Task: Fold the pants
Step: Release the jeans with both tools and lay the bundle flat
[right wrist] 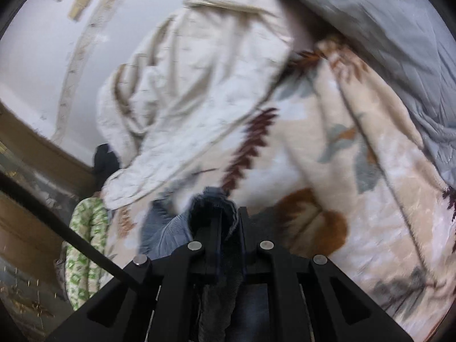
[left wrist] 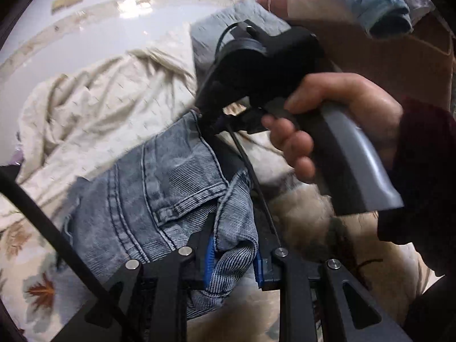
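Note:
Faded blue jeans [left wrist: 159,188] hang lifted above a floral blanket [left wrist: 31,259]. My left gripper [left wrist: 232,253] is shut on a bunched fold of the denim between its blue pads. The right gripper's black body and grey handle [left wrist: 350,154], held in a hand, cross the left wrist view just beyond the jeans. In the right wrist view my right gripper [right wrist: 225,225] is shut on a dark edge of the jeans [right wrist: 165,233], which droop to the left. The view is motion-blurred.
A cream quilted cover [right wrist: 182,91] lies rumpled on the floral blanket [right wrist: 356,171], with a grey quilt [right wrist: 399,42] beyond. A green patterned cloth [right wrist: 82,245] hangs at the bed's left edge. Another blue denim piece [left wrist: 370,5] lies at the far right. White wall [left wrist: 99,28] behind.

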`<state>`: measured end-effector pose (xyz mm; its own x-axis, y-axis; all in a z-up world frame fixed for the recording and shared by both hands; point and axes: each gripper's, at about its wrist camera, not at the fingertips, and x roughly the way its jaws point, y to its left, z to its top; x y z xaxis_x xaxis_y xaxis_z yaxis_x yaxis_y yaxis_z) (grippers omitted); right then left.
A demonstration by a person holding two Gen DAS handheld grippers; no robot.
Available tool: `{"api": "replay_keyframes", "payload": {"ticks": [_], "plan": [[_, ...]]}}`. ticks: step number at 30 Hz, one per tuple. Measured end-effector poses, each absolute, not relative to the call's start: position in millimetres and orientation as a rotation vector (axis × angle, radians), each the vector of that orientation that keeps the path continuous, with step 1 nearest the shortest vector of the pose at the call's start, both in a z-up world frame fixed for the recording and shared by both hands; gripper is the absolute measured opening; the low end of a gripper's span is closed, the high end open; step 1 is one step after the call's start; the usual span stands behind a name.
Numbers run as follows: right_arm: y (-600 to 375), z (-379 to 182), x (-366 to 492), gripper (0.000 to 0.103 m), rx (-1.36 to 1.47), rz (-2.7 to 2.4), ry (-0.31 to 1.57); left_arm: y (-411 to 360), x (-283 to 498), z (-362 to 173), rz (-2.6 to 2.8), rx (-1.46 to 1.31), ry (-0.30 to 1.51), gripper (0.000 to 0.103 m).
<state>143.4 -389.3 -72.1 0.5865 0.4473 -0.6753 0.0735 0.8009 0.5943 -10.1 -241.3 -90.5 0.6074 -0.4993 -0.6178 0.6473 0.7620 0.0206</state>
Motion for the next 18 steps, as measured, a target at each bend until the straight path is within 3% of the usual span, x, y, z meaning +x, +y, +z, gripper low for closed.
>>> {"api": "replay_keyframes", "payload": {"ticks": [3, 4, 6, 13, 18], "plan": [[-406, -103, 151, 0.017, 0.691, 0.207, 0.999, -242, -17, -95, -0.704, 0.268, 0.64, 0.027], [-411, -112, 151, 0.037, 0.701, 0.182, 1.023, -239, -21, -93, -0.725, 0.264, 0.639, 0.03], [-422, -121, 148, 0.057, 0.712, 0.119, 1.054, -231, -33, -84, -0.784, 0.258, 0.635, 0.033], [-434, -65, 91, 0.057, 0.651, 0.083, 0.908, -167, -96, -44, -0.857, 0.278, 0.515, 0.047], [-400, -31, 54, 0.057, 0.563, 0.153, 0.779, -109, -61, -27, -0.683, 0.238, 0.475, 0.052]]}}
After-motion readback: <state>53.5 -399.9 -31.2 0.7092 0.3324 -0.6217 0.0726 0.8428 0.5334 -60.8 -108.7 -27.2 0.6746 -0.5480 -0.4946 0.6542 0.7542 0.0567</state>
